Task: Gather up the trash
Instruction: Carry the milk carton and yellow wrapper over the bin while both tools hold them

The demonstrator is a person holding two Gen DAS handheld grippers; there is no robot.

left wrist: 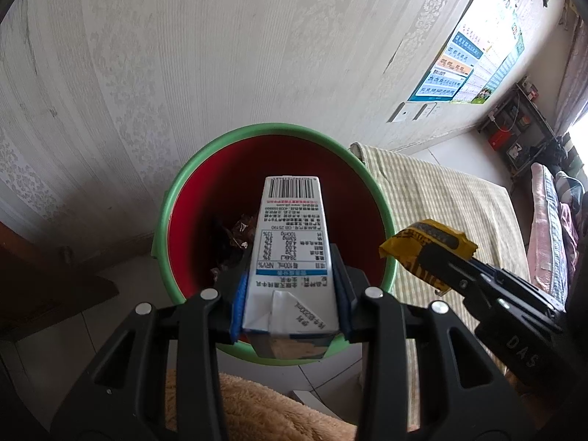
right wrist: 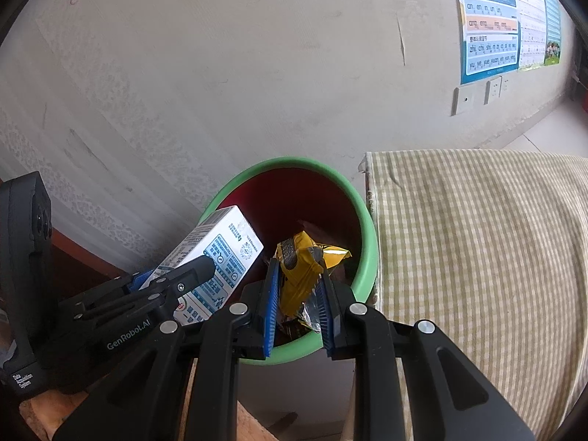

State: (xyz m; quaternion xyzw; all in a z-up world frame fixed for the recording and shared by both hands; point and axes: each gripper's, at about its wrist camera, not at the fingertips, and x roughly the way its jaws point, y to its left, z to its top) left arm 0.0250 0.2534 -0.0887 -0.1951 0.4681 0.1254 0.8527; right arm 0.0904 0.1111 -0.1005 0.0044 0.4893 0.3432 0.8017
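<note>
Right over the green-rimmed bin (left wrist: 191,183) we've got the left gripper (left wrist: 290,286) pinching a milk carton (left wrist: 290,253) and the right gripper (right wrist: 298,294) pinching a yellow snack wrapper (right wrist: 299,272). Drop stage, we reckon: spread both and let go.

Carton (left wrist: 290,257) and wrapper (right wrist: 301,272) above bin (left wrist: 191,169), bed (right wrist: 477,257) right.

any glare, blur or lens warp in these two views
Left wrist view: the wall poster is blown out by bright light at upper right, and the fisheye bends the wall; the milk carton print stays sharp. Right wrist view: even light, poster readable, yellow wrapper sharp, dark vignette at the corners.
</note>
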